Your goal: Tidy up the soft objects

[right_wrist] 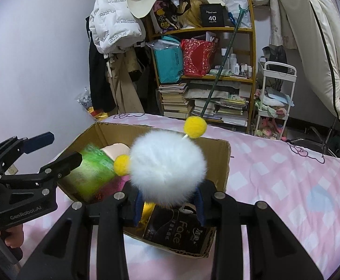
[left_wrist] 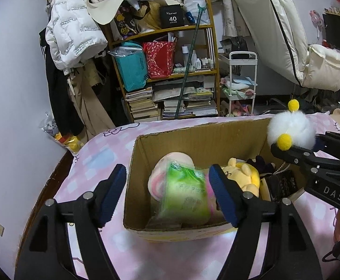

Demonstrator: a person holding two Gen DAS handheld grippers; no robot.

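Observation:
A cardboard box (left_wrist: 193,137) (right_wrist: 223,163) stands on the pink bed. Inside lie a green tissue pack (left_wrist: 186,193) (right_wrist: 92,170), a pink plush (left_wrist: 177,161), a yellow plush (left_wrist: 244,175) and a black pack (left_wrist: 282,184) (right_wrist: 181,231). My left gripper (left_wrist: 167,193) (right_wrist: 53,147) is open and empty over the box's near left corner, its jaws either side of the green pack. My right gripper (right_wrist: 167,205) (left_wrist: 310,147) is shut on a white fluffy ball with yellow pompoms (right_wrist: 167,168) (left_wrist: 291,130), held above the box's right side.
A pink checked bedspread (right_wrist: 286,186) covers the bed. Behind it stand a cluttered wooden bookshelf (left_wrist: 170,70), hanging coats (left_wrist: 74,35), a white trolley (left_wrist: 242,81) and a folded mattress (left_wrist: 275,23). A wall (left_wrist: 13,93) runs along the left.

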